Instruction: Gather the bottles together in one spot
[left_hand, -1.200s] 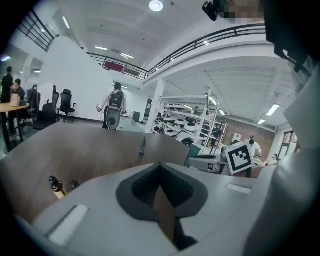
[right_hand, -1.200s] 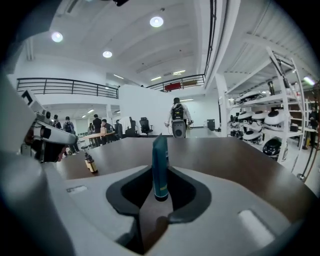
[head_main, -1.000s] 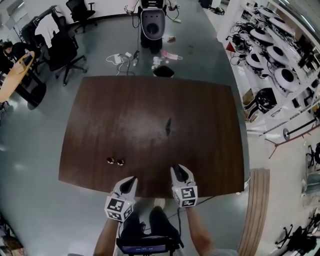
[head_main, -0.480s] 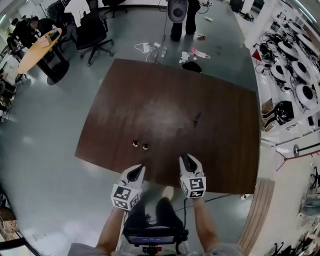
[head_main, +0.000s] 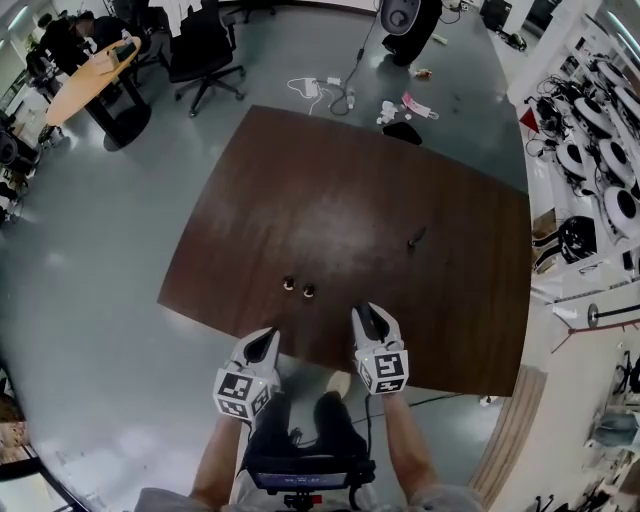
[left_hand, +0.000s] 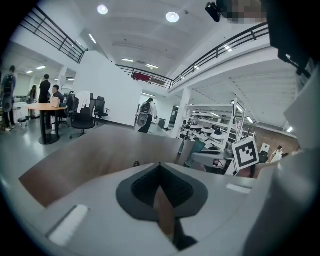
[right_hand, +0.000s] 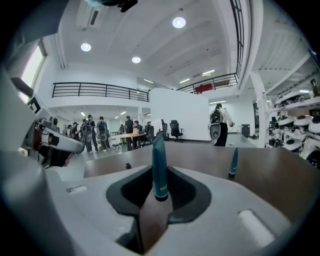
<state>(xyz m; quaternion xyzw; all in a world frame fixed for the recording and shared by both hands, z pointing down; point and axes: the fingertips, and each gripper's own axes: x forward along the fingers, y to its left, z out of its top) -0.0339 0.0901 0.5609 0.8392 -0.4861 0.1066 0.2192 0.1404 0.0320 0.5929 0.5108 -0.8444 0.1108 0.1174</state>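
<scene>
- Head view: the left gripper (head_main: 264, 343) and the right gripper (head_main: 363, 316) hang over the near edge of the broad brown wooden table (head_main: 300, 180). A pair of small dark bottles (head_main: 288, 284) (head_main: 309, 291) stands side by side near that edge, left of centre. This is probably the gathering spot. A lone slim teal bottle (head_main: 415, 239) stands well apart from the pair, farther off and to the right.
- Left gripper view: the jaws are pressed together at the tips with nothing between them. The left gripper is apparently idle, kept beside the working one.
- Right gripper view: the jaws pinch a held teal tapered bottle (right_hand: 159, 165) low on its body. It is upright, likely so that it can be set down standing. It is smooth and opaque, narrows to a point, and has a pale band near its base.
</scene>
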